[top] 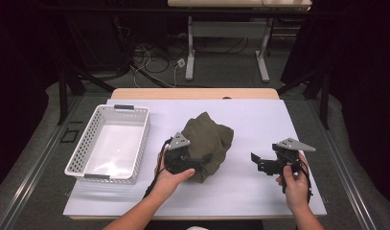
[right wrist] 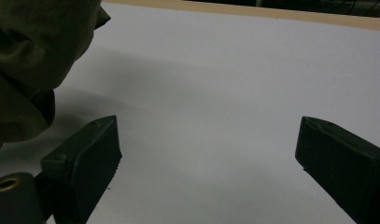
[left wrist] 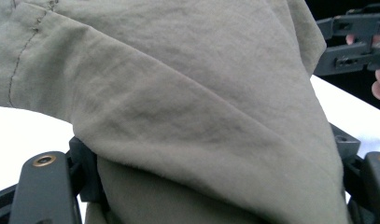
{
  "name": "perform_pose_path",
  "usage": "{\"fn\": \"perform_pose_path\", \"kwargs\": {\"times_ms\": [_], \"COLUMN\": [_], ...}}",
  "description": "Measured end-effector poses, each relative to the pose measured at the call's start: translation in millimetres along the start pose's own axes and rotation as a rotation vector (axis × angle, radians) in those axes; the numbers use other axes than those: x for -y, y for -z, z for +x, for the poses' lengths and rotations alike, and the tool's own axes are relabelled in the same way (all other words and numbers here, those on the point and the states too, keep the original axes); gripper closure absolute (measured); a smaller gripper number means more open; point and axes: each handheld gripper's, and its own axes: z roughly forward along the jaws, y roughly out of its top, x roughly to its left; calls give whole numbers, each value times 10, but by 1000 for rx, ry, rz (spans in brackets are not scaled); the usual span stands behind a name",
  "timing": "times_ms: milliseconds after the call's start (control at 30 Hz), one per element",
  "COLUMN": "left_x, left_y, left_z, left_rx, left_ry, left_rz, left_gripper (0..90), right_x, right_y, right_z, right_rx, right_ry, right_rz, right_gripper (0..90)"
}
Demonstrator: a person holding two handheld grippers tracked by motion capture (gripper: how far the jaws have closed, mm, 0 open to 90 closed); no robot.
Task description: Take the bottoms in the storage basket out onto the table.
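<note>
Left gripper clamps the olive cloth — fingers apparently buried in folds.

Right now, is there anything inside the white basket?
No, the white basket shows a bare bottom in the high view, and the green cloth lies beside it on the table.

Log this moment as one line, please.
left claw: shut on olive garment | right claw: open, apart from it | white basket: nothing inside

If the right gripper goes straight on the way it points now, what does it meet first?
Probably nothing soon. The right gripper, jaws wide open, points across bare white table surface. The crumpled olive-green cloth garment lies off to one side of that line, though depth is hard to judge.
</note>
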Motion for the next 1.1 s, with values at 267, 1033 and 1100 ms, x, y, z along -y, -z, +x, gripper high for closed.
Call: {"fn": "perform_pose_path", "kwargs": {"times_ms": [267,1033,1100], "left_x": [57,246,254], "left_y": [-118,-350,-364], "left_z": [-52,-18,-1], "left_rx": [10,-2,3], "left_ry": [-11,21,29], "left_rz": [35,119,121], "left_gripper": [209,194,189], "right_x": [5,6,6], "right_y": [-9,-6,-7], "right_z": [2,2,3], "right_rx": [-1,-1,-1], "right_ry": [7,8,7], "right_rz": [8,8,9], "right_gripper": [64,64,64]}}
